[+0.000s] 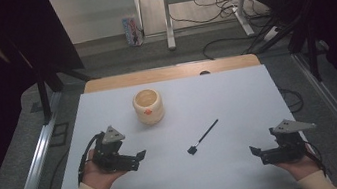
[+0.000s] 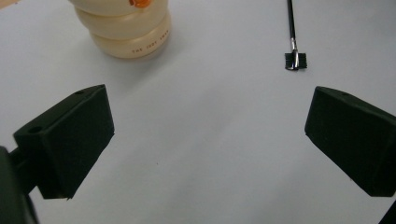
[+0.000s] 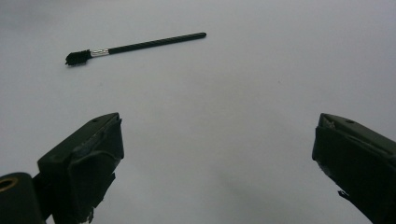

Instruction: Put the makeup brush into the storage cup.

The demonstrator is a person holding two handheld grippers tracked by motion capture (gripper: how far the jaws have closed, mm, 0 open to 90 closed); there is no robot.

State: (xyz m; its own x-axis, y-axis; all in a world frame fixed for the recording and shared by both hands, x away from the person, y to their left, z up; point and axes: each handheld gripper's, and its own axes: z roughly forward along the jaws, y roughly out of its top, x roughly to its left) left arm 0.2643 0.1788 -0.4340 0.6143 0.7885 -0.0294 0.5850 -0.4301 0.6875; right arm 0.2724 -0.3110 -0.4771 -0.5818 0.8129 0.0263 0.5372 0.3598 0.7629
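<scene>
A cream ribbed cup (image 1: 148,106) with an orange mark on its side stands upright on the white table (image 1: 236,89), toward the back left of centre. A thin black brush (image 1: 203,136) lies flat near the middle, its bristle end nearest me. My left gripper (image 1: 139,156) rests low at the front left, open and holding nothing; its own view has the cup (image 2: 125,29) ahead on the left and the brush (image 2: 293,42) ahead on the right. My right gripper (image 1: 256,152) sits at the front right, open, with the brush (image 3: 133,47) lying ahead of its jaws on the left.
A wooden strip (image 1: 168,73) runs along the table's far edge. Metal rails (image 1: 39,154) flank both sides. Beyond the table are desk legs (image 1: 168,18), cables on the floor (image 1: 224,5) and a small colourful box (image 1: 132,31).
</scene>
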